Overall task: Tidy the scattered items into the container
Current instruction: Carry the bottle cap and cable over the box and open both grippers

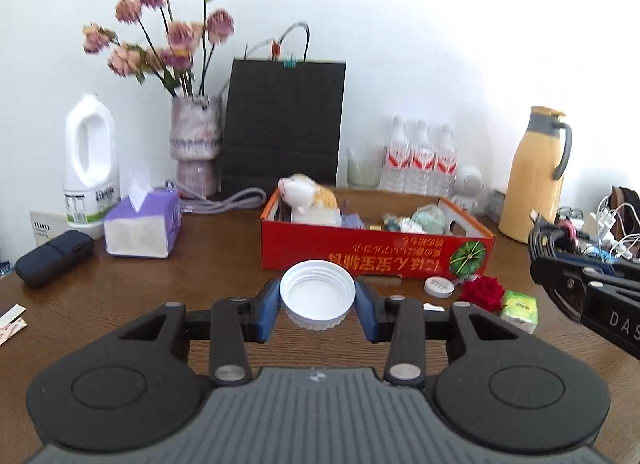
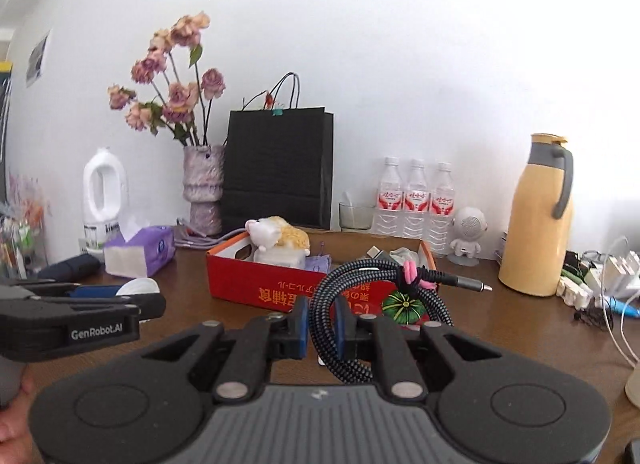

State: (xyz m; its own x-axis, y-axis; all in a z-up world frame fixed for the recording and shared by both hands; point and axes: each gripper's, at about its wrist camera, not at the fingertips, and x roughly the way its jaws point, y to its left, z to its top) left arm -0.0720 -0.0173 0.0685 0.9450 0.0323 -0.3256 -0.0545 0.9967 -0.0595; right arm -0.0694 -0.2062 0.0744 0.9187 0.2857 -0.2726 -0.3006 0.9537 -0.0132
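Observation:
My left gripper [image 1: 318,304] is shut on a white ribbed lid [image 1: 317,291], held above the wooden table just in front of the red cardboard box [image 1: 372,252]. My right gripper [image 2: 322,322] is shut on a coiled black braided cable [image 2: 372,288] tied with a pink band, its plug pointing right, also lifted in front of the box [image 2: 264,284]. The box holds a plush toy [image 1: 306,190] and several small items. On the table by the box's right front corner lie a small white cap [image 1: 439,287], a red rose [image 1: 482,292] and a green packet [image 1: 519,309].
Behind the box stand a black paper bag [image 1: 282,124], a flower vase [image 1: 195,144], three water bottles [image 1: 420,156] and a yellow jug [image 1: 534,176]. A purple tissue box [image 1: 142,224], white detergent bottle [image 1: 91,160] and dark pouch [image 1: 54,258] sit left. Chargers and cables [image 2: 600,276] clutter the right.

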